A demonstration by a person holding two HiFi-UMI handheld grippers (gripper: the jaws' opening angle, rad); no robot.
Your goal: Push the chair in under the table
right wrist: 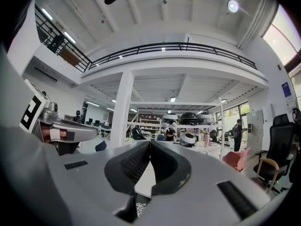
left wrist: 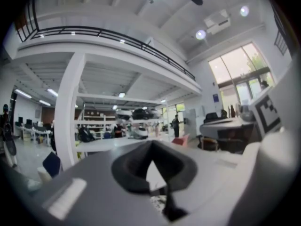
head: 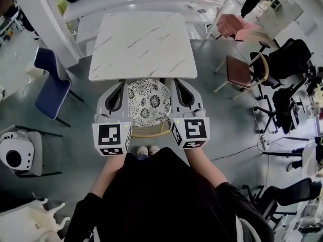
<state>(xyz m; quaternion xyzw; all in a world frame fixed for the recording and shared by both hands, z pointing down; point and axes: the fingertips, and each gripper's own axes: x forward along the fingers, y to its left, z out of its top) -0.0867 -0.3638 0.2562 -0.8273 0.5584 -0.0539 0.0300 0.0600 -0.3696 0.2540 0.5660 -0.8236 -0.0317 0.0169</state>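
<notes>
A chair with a black-and-white patterned seat (head: 148, 103) and a curved wooden back (head: 151, 132) stands at the near edge of the white marble-look table (head: 142, 44), its front tucked beneath the top. My left gripper (head: 121, 83) hovers along the seat's left side and my right gripper (head: 177, 82) along its right side. Both point at the table. In the left gripper view the left gripper (left wrist: 151, 144) is shut with nothing between its pads. In the right gripper view the right gripper (right wrist: 150, 144) is likewise shut on nothing. A sliver of the patterned seat (right wrist: 139, 210) shows below the jaws.
A blue chair (head: 50, 82) stands left of the table by a white column (head: 43, 19). A brown chair (head: 239, 69), a pink chair (head: 232, 24) and black office chairs (head: 287, 59) crowd the right. A white machine (head: 17, 154) sits at the near left.
</notes>
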